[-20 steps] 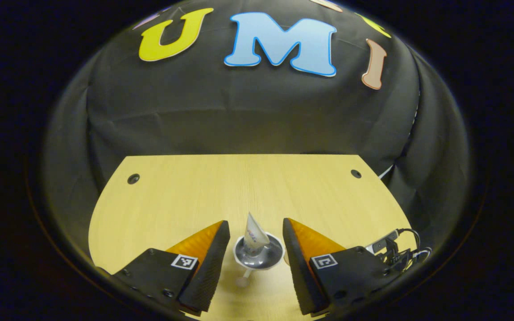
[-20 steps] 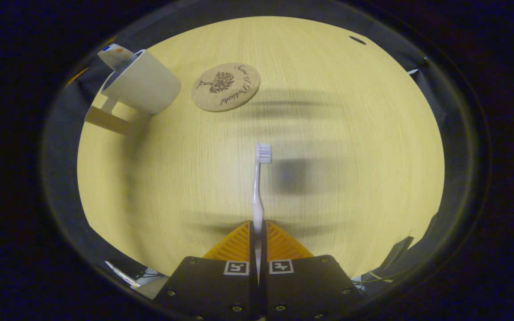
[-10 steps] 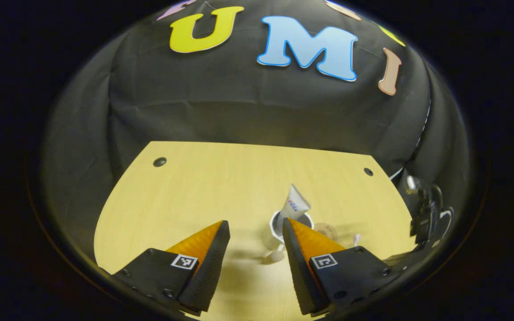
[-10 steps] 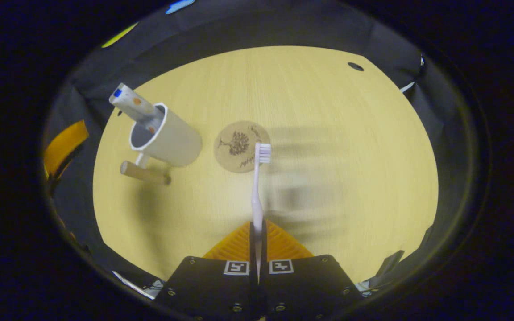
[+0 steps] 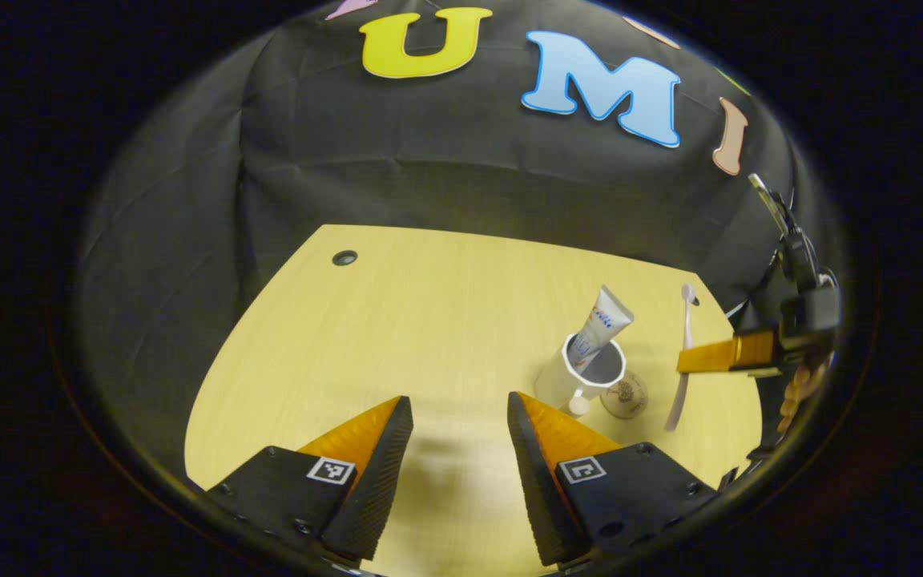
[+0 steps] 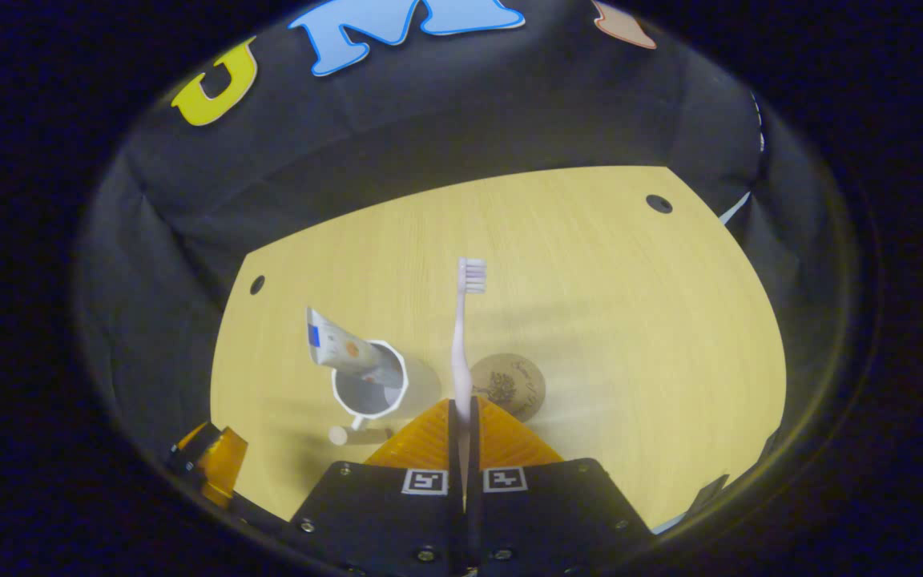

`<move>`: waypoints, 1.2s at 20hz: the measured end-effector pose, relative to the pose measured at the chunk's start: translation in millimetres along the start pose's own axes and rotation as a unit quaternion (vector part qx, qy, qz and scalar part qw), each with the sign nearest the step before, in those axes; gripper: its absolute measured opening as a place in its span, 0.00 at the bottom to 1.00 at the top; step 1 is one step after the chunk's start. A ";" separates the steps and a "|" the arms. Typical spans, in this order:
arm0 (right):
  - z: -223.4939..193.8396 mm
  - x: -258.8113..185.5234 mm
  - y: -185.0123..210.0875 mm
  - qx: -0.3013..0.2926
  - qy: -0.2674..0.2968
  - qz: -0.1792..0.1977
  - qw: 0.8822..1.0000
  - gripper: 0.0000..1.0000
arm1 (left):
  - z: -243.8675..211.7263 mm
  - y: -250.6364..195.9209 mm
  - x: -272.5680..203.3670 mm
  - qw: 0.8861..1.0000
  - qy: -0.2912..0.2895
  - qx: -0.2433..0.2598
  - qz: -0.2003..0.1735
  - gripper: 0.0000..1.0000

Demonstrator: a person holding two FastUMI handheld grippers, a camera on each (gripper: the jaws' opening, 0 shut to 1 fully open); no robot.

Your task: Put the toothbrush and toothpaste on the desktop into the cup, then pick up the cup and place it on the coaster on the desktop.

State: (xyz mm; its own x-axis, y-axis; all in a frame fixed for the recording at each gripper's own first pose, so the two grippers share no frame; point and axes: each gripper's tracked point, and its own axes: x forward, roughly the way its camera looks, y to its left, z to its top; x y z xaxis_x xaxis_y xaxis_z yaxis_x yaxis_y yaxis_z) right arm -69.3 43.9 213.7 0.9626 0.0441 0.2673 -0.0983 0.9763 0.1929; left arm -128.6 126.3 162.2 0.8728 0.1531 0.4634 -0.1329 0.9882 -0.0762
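Light wooden desktop (image 5: 429, 320), black cloth wall (image 5: 429, 192)

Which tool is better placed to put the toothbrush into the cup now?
Right. The right tool is shut on the toothbrush, beside the cup that holds the toothpaste. The left tool is open, holding nothing.

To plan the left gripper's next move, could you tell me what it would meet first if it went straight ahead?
Probably the bare desktop: nothing lies between the open left gripper fingers. The cup sits off to its right, though depth is unclear.
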 end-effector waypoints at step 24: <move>5.1 57.8 59.5 -0.052 -0.186 -0.002 0.981 0.04 | -57.9 118.5 -40.6 0.994 0.039 -0.041 0.091 0.82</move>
State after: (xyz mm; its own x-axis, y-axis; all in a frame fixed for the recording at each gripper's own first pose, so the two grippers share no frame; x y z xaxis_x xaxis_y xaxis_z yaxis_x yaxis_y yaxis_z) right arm -20.8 103.4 245.4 0.8018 -0.0220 0.5972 -0.0490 0.9935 0.1025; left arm -152.5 236.9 83.2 0.8719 0.3253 0.3660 -0.2563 0.9401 -0.2250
